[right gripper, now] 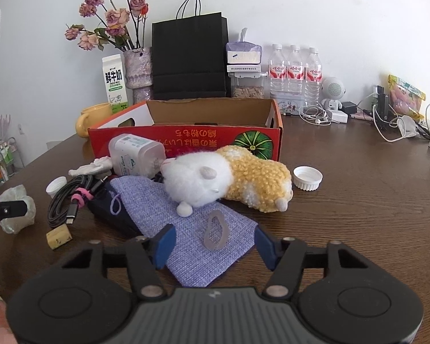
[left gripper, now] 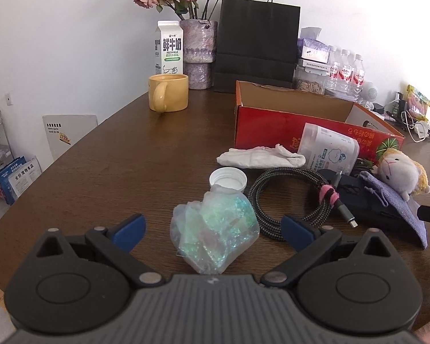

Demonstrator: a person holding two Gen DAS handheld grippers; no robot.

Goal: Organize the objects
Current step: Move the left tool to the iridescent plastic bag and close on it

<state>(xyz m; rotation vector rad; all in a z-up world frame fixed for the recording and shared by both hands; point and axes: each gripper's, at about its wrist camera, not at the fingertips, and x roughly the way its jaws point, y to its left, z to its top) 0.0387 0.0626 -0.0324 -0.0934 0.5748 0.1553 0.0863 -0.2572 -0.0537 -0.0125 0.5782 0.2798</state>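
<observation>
Left tool [left gripper: 212, 226] spread around iridescent bag [left gripper: 213, 229]; right tool [right gripper: 215, 242] spread over purple pouch [right gripper: 186, 223].

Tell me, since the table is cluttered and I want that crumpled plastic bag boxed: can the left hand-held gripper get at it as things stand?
Probably yes. The left hand-held gripper stands open with the crumpled plastic bag already between its fingers, nothing lying on it; the coiled cable sits close on one side.

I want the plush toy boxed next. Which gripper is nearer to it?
Right. The right gripper straddles the purple pouch just in front of the plush toy. The left gripper is farther left, around the crumpled plastic bag.
</observation>
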